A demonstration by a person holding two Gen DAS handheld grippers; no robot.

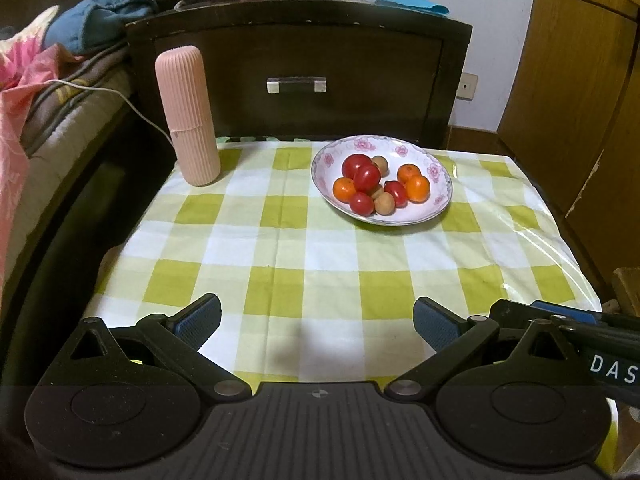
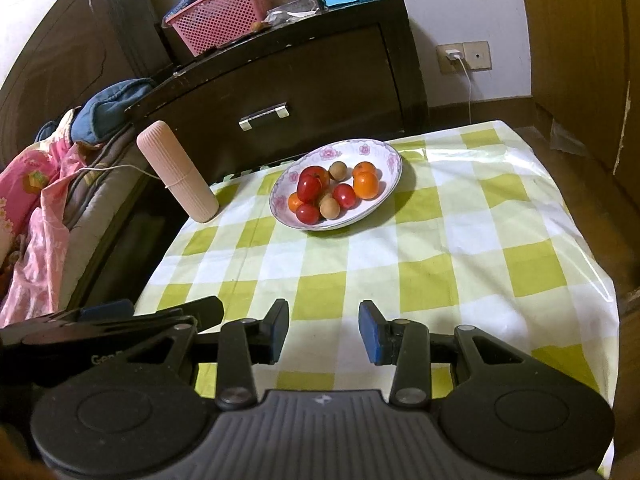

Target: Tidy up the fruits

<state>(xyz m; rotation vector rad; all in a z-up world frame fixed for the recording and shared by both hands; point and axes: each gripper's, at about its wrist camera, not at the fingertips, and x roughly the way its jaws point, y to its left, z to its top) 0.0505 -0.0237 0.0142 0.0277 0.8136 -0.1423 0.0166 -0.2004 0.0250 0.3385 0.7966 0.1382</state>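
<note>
A white floral plate sits at the far side of the checked table. It holds several red tomatoes, small oranges and brown longans. My left gripper is open and empty, low over the table's near edge, well short of the plate. My right gripper is open and empty too, beside the left one, whose body shows at its left.
A tall pink ribbed container stands at the table's far left corner. A dark wooden cabinet with a pink basket on it is behind the table. A bed with bedding lies left; wooden doors stand right.
</note>
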